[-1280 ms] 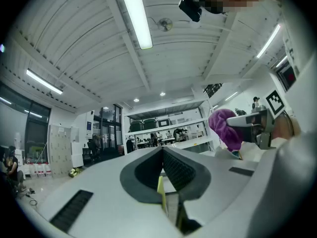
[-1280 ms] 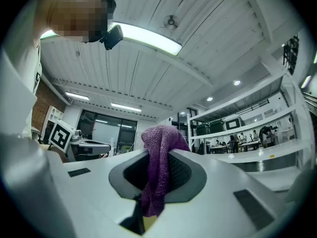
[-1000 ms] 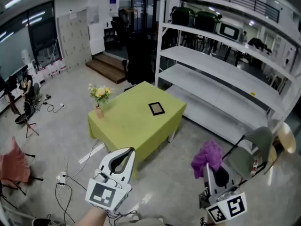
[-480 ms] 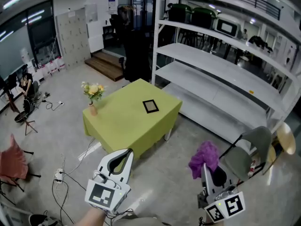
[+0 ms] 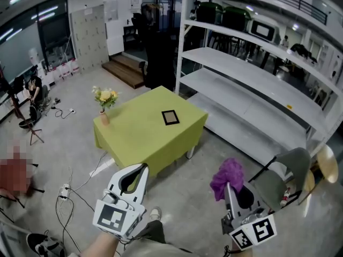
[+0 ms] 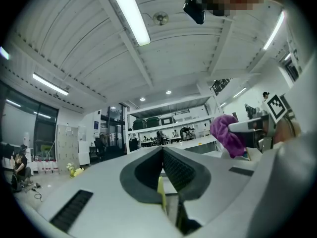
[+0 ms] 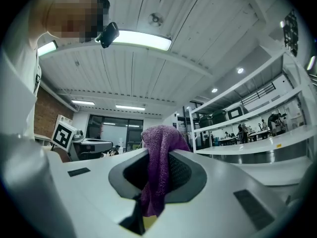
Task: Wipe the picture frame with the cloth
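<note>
Holding: R gripper (image 5: 229, 189) has its jaws clamped on the purple cloth (image 5: 229, 176); the cloth bunches above the tips and hangs down btwn the pads.
L gripper (image 5: 141, 170): jaws together at the tips, nothing btwn them; low in head view, tips aimed toward the table (image 5: 134, 141).
Picture frame (image 5: 170, 117): flat on the green-covered table, right of centre toward the far side, well apart from both grippers.
Head view only: shows frame, table and floor (image 5: 187, 181); neither gripper view shows the frame.
L gripper view only: tilted up at ceiling (image 6: 99, 48) w/ strip lights (image 6: 129, 14); R gripper and its cloth seen at right edge.
R gripper view only: close look at cloth pinched in the jaws; L gripper seen at left edge.
Around: vase (image 5: 104, 116) w/ yellow flowers on the table's left corner, apart from frame; white shelving (image 5: 252, 79) behind and right of table; grey chair (image 5: 286, 170) just right of R gripper; cables (image 5: 72, 194) on floor at left; wooden steps (image 5: 124, 73) at back.
In the way: bare floor lies btwn grippers and table; table's near corner faces the grippers.
Frame axis: dark border, paler middle, face up; edges run roughly parallel w/ table edges; looks near square from here, so long axis can't be told.
</note>
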`<state>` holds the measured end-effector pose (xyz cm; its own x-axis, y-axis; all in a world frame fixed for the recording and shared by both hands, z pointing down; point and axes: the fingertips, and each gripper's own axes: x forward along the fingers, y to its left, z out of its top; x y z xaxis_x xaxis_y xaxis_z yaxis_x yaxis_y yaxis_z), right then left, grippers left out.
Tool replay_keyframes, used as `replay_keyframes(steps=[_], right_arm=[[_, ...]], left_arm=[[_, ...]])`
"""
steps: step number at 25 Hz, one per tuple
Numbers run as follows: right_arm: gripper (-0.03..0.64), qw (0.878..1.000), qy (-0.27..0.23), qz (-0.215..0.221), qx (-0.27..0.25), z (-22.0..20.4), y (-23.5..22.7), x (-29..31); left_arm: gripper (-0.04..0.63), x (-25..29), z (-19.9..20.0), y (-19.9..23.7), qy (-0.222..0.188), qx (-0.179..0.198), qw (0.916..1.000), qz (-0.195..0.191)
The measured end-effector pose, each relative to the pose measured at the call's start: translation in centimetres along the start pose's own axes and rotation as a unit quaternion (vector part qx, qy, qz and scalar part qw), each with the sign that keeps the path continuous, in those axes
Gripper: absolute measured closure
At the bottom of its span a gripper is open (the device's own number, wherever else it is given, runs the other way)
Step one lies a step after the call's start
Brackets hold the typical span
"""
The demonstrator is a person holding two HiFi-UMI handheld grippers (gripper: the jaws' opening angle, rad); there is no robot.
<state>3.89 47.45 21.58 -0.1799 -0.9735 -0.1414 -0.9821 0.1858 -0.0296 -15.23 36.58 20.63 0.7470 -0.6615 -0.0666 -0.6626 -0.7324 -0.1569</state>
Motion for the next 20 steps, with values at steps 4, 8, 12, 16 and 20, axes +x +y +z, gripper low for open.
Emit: replay_keyframes(steps=[4, 8, 12, 16, 20], right_arm=[[0.560, 1.000, 0.003, 0.002, -0.001, -1.0, -1.1, 1.4], [0.560, 1.000, 0.009, 0.003, 0.000, -2.5, -1.9, 3.4], [0.558, 1.000, 0.017, -0.008, -0.003, -3.6, -3.8, 5.5], [0.558, 1.000, 0.028, -0.006, -0.005, -4.9, -5.3, 9.2], [0.557, 0.999, 0.043, -0.006, -0.002, -6.4, -7.4, 14.3]], left_arm=[[0.589, 1.2, -0.6, 0.5, 0.007, 0.008, 0.9999, 0.006], [0.589, 3.0, -1.5, 1.3, -0.003, 0.008, 0.9999, 0.007], [0.589, 5.9, -2.7, 2.3, -0.002, 0.009, 1.0000, 0.000], [0.589, 9.1, -4.0, 4.6, -0.002, 0.004, 1.0000, -0.003], [0.589, 13.4, -5.9, 7.1, 0.016, -0.004, 0.9997, -0.016]])
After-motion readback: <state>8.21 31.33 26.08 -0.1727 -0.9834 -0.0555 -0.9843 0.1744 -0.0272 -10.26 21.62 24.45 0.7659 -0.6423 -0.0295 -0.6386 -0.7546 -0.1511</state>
